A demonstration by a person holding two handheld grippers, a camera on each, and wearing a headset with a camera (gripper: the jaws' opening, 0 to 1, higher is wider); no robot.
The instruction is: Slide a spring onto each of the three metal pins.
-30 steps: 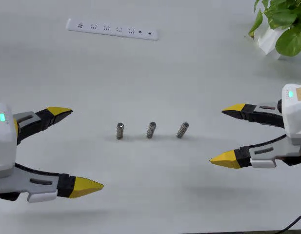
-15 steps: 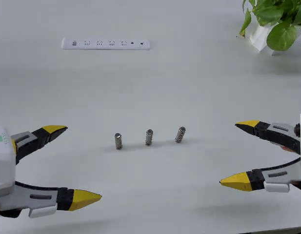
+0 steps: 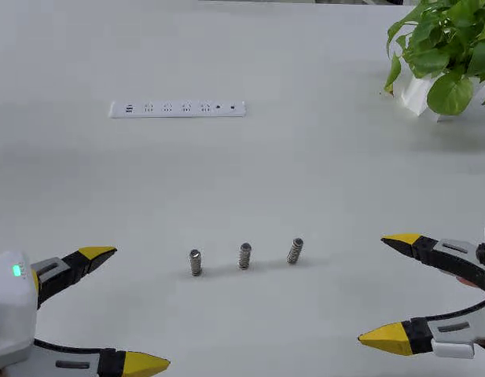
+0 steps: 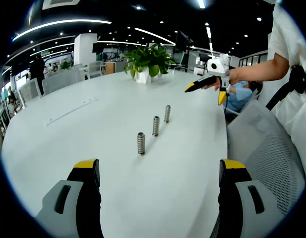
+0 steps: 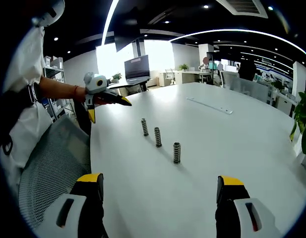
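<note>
Three metal pins stand upright in a row on the white table, each wrapped by a spring: the left pin [image 3: 195,262], the middle pin [image 3: 244,255] and the right pin [image 3: 295,250]. They also stand in the left gripper view [image 4: 141,143] and the right gripper view [image 5: 176,152]. My left gripper [image 3: 124,309] is open at the lower left, well apart from the pins. My right gripper [image 3: 393,289] is open at the lower right, also clear of them. Nothing sits between either pair of jaws.
A white power strip [image 3: 178,109] lies at the back of the table. A potted green plant [image 3: 439,47] stands at the back right. A mesh office chair [image 5: 48,163] and the person's body are by the table's edge.
The head camera has tilted up, so pins and grippers sit lower in the picture. Both grippers have drawn back toward the near edge, still open. The pins stayed put.
</note>
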